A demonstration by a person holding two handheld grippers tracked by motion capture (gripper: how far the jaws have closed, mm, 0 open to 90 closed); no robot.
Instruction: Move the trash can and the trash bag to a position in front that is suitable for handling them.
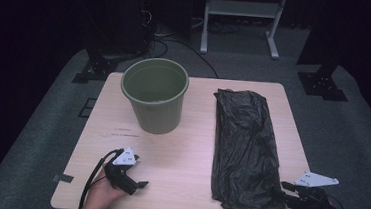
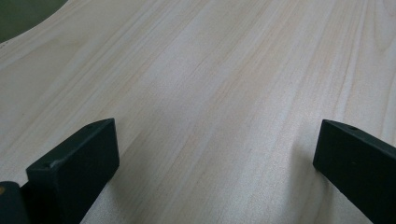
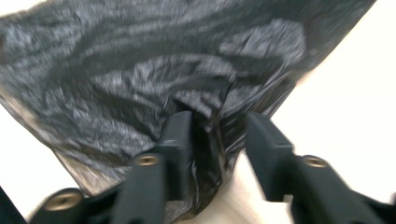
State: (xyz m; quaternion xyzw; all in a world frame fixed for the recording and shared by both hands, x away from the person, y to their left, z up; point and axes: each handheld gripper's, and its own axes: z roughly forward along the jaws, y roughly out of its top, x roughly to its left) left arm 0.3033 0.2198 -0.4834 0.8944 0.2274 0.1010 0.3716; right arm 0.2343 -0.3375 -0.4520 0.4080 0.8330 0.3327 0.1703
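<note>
Jaws apart both grippers; pale wood table (image 1: 189, 155), dark room.

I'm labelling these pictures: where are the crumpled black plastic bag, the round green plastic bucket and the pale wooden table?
Crumpled black plastic bag (image 1: 244, 149), high view, middle of its creased surface.
Round green plastic bucket (image 1: 158, 115), high view, outer wall.
Pale wooden table (image 2: 224, 79), left gripper view, bare top.

Place: we're looking at a lab or recording studio.
Landmark: a small wooden table (image 1: 179, 154) on grey carpet (image 1: 351, 142).
Behind the table: black stands (image 1: 321, 80), trailing cables (image 1: 178, 44), a white frame (image 1: 240, 18).
Surroundings: darkness all round.
</note>
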